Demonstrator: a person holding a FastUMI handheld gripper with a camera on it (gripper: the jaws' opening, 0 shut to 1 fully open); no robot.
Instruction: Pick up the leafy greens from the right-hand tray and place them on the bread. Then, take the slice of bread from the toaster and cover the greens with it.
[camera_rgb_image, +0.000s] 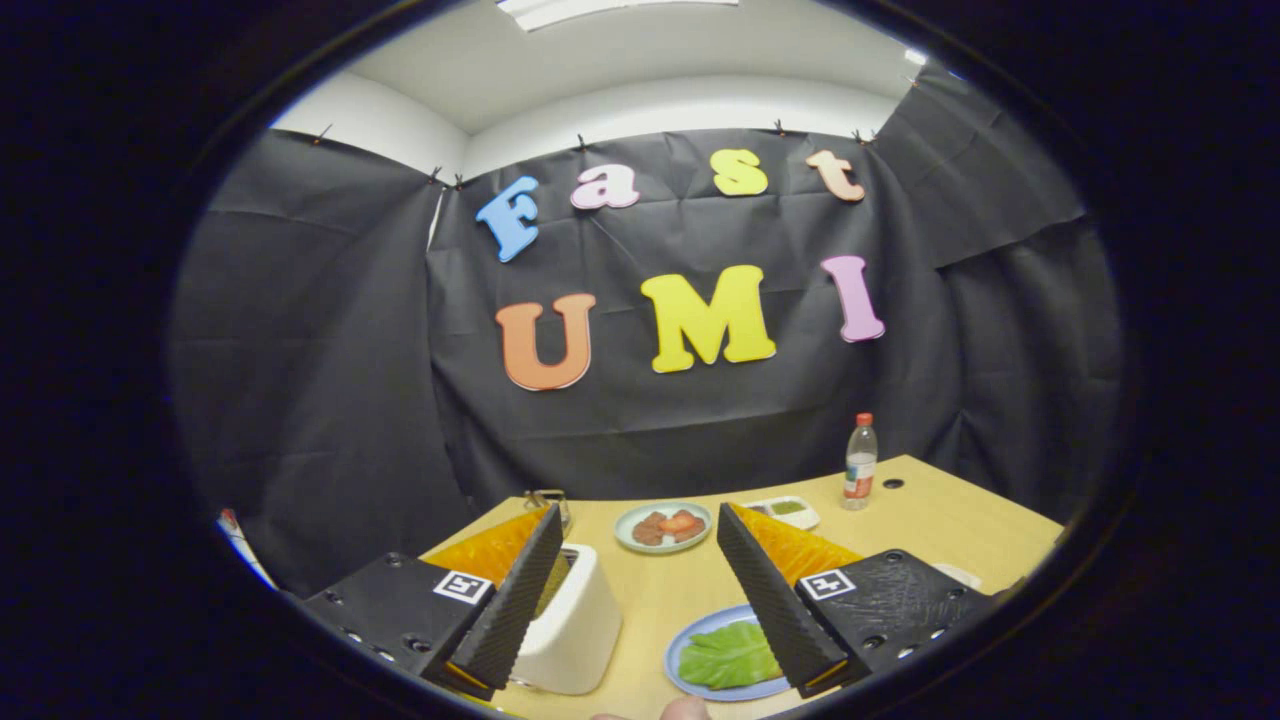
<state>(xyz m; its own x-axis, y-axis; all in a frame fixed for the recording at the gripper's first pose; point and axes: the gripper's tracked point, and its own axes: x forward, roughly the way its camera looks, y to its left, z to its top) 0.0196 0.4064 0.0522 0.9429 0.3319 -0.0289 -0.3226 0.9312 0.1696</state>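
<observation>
My gripper (637, 515) is open above the wooden table (930, 525), with nothing between its fingers. A white toaster (575, 625) stands against the inner side of the left finger; a bit of brownish bread (556, 582) shows at its top, mostly hidden by that finger. A blue plate (685, 645) lies low beside the right finger with a leafy green (730, 655) spread on it. I cannot tell whether bread lies under the leaf. Beyond the right fingertip sits a small white tray (790, 512) holding something green.
Just beyond the fingertips a pale round plate (663, 526) carries reddish-brown food. A plastic bottle (860, 463) with a red cap stands at the back right of the table. A metal object (548, 497) sits behind the toaster. A person's fingertip (685, 709) shows below the plate.
</observation>
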